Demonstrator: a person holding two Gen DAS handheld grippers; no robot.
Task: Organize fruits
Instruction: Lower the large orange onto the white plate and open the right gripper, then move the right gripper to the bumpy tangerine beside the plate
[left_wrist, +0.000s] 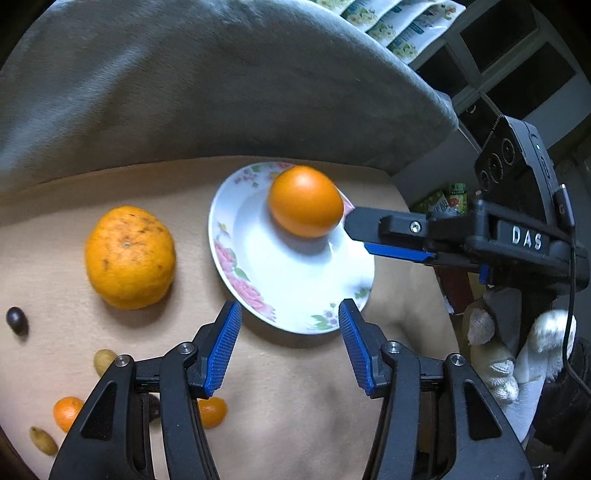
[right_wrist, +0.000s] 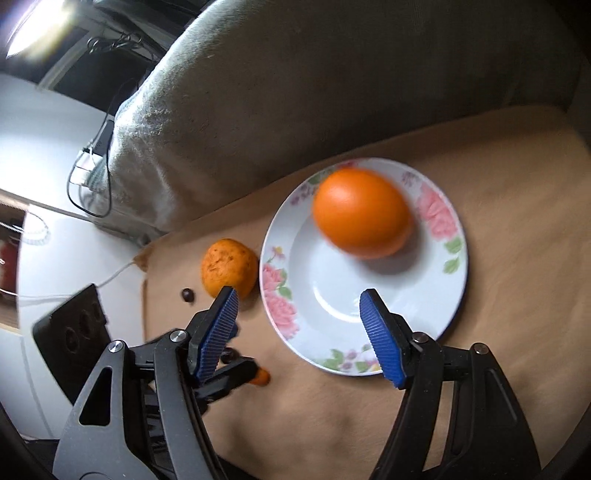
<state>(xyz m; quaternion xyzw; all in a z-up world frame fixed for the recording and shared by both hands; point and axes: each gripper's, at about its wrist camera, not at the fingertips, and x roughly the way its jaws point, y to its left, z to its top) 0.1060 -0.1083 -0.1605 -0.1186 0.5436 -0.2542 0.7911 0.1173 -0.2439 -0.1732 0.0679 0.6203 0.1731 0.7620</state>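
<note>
Left wrist view first: my left gripper (left_wrist: 290, 321) stands with its jaws spread and nothing between them, tips just short of the near rim of the white floral-rimmed ceramic plate (left_wrist: 258, 291). Ahead of my jaws, on the far side of that plate, sits the smooth round orange (left_wrist: 306, 201); it looks blurred, so I judge it may not have settled and could roll off the rim. My right gripper (left_wrist: 364, 240) reaches in from the right, close beside the orange; a careless sweep there could knock it off. Left of my jaws lies the large speckled yellow-orange mandarin (left_wrist: 130, 256) on the tan tabletop (left_wrist: 295, 406), with small orange kumquats (left_wrist: 66, 413), pale oval fruits (left_wrist: 43, 440) and a dark oval fruit (left_wrist: 16, 320) further left; any of them might roll if nudged.

Right wrist view next: my right gripper (right_wrist: 299, 328) is also spread and empty, its right fingertip (right_wrist: 376, 314) over the plate (right_wrist: 277, 288). Dropping lower, I could tip the shallow rim. The orange (right_wrist: 362, 218) lies beyond my tips, the mandarin (right_wrist: 229, 273) just past my left finger.
</note>
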